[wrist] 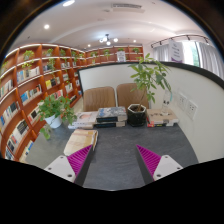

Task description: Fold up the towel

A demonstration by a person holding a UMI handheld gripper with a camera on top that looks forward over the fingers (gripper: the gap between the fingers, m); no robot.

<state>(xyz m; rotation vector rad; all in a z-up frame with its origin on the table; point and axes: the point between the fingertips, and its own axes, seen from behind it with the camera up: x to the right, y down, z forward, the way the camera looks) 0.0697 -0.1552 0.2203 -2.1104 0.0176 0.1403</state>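
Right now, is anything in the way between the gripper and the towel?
No, nothing visible blocks it. The gripper is open, and the folded towel lies on the grey table just ahead of its left finger, with only bare table between. The books and potted plants sit farther back.

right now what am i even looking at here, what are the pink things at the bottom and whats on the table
This is one wide-angle picture taken by a camera riding on a hand-held gripper, a two-finger tool that a person carries. It looks forward along the fingers. The pink things are pads on the inner faces of those fingers, so they are part of the tool. The fingers stand open and hold nothing.

Ahead lies a dark table. A folded towel, light with a striped edge, rests just beyond the left finger. Stacks of books line the far edge, with a potted plant among them. Behind are two chairs and library bookshelves.
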